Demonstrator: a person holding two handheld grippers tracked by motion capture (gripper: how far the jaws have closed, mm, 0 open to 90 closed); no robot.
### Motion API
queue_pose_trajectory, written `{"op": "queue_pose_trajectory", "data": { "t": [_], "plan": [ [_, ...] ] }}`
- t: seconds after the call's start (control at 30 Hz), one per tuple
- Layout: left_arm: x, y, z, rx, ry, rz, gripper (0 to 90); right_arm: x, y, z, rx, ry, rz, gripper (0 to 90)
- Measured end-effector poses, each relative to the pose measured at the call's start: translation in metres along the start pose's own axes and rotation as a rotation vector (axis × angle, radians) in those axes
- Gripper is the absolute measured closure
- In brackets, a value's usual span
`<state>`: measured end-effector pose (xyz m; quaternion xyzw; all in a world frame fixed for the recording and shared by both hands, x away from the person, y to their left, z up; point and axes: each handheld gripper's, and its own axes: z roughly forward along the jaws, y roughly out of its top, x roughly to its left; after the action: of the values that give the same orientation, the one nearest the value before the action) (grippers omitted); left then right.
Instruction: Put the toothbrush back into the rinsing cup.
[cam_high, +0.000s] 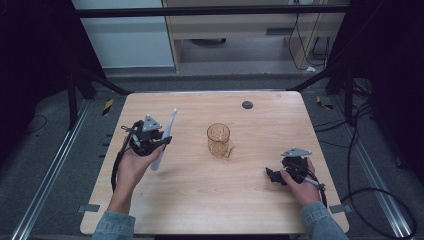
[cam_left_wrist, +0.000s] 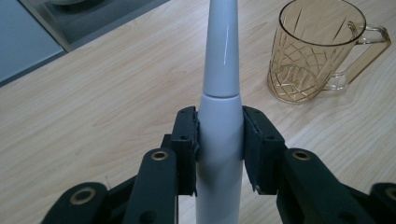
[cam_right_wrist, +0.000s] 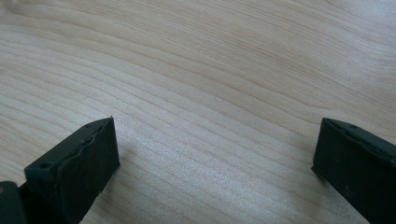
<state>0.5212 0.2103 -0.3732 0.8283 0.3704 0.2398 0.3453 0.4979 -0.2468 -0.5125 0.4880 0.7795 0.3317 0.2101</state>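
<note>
holding the white electric toothbrush (cam_left_wrist: 219, 116) in my left gripper (cam_left_wrist: 219, 140), i see both pads pressed on its body, the thin neck pointing to the far side, above the left part of the wooden table (cam_high: 200, 195). the amber glass cup (cam_high: 219, 139) stands near the middle, well apart. my right gripper (cam_high: 276, 176) rests low at the near right, jaws wide apart with nothing between

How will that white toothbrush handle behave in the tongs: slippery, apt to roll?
The toothbrush handle looks glossy and round, so it may slip or twist between the left tongs' flat pads. It tapers upward, so it could slide. Set down on the table, it would probably roll. It looks stiff.
</note>
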Motion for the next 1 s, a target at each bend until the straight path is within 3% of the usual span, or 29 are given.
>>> {"op": "queue_pose_trajectory", "data": {
  "t": [0.43,0.73,1.0],
  "plan": [
    [-0.006,0.016,0.009,-0.028,-0.037,-0.006,67.4,0.000,0.000,0.000,0.000,0.000,0.000,0.3],
    [-0.017,0.035,0.012,-0.040,-0.060,0.026,67.4,0.000,0.000,0.000,0.000,0.001,-0.001,0.3],
    [-0.019,0.049,0.014,-0.054,-0.070,0.031,67.4,0.000,0.000,0.000,0.000,0.000,0.000,0.3]
  ]
}}
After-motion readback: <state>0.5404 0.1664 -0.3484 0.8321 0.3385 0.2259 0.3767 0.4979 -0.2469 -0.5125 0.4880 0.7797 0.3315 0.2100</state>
